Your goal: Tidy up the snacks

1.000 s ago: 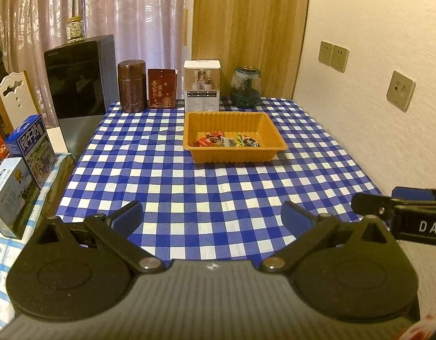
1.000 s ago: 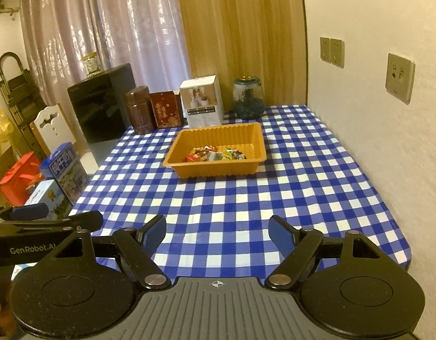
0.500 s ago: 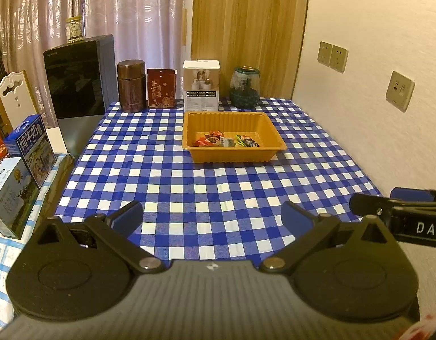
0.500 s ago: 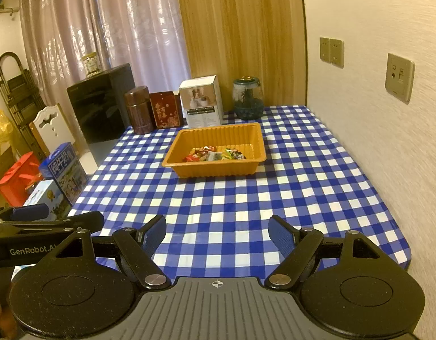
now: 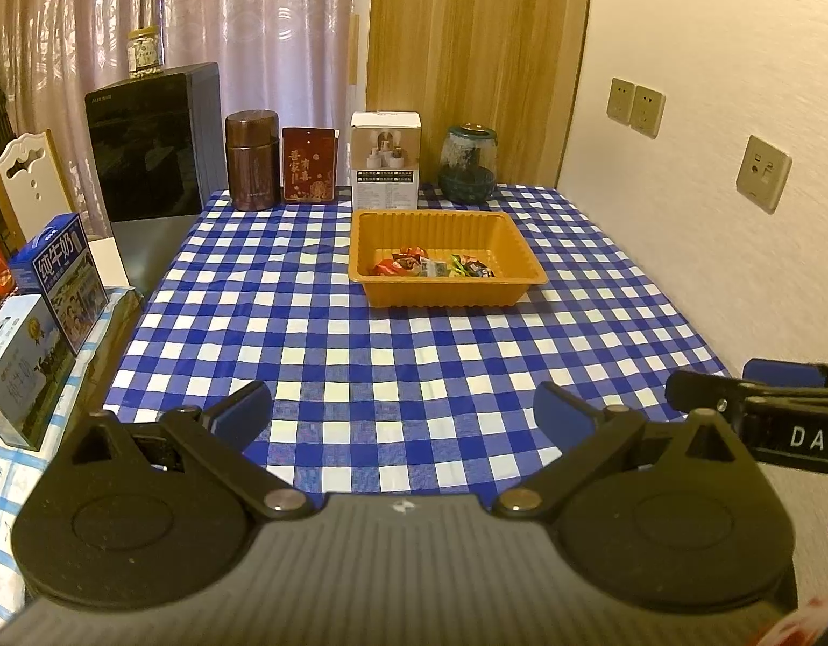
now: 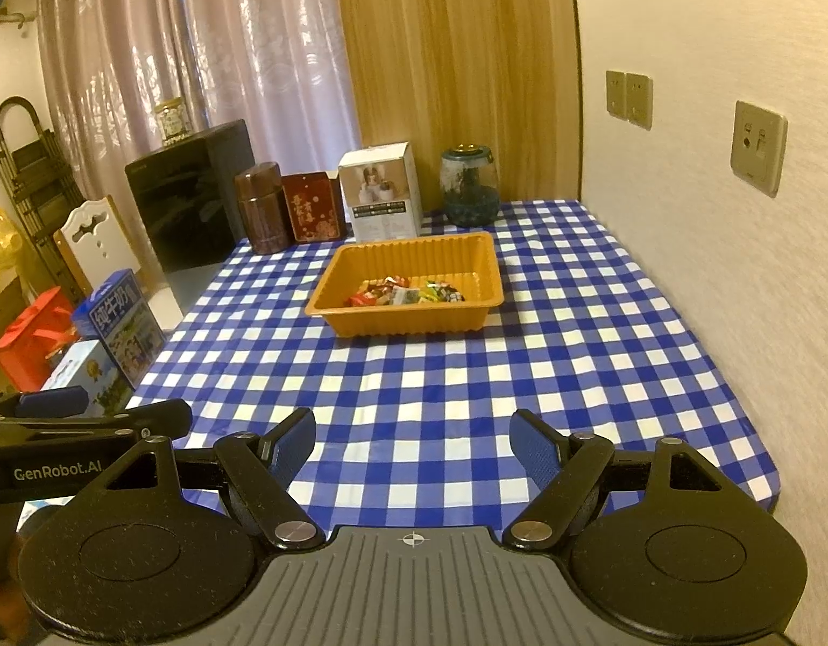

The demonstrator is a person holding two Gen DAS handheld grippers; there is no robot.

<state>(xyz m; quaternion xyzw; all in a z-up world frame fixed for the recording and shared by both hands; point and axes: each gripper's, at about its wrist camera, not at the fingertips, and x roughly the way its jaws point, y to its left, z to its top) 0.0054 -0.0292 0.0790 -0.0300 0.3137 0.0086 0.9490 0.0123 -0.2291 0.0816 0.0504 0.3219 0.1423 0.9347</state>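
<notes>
A shallow orange plastic tray (image 5: 526,247) with ribbed walls sits on the far half of the table, its long side running left to right. Small crinkly foil-wrapped snacks (image 5: 432,265) lie in a loose row along its near inside wall. The tray lies straight ahead of both grippers and well apart from them, slightly to the right of the left gripper (image 5: 403,409) and slightly to the left of the right gripper (image 6: 412,439); neither looks clearly nearer. Both grippers hover over the near table edge with blue-padded fingers spread wide and nothing between them. A smooth blue-and-white checked tablecloth (image 5: 327,344) covers the table. Beyond the tray, along the far edge, stand a brown cylindrical canister (image 5: 251,160), a red box (image 5: 308,170), a white carton (image 5: 386,159) and a glass jar (image 5: 467,163).
</notes>
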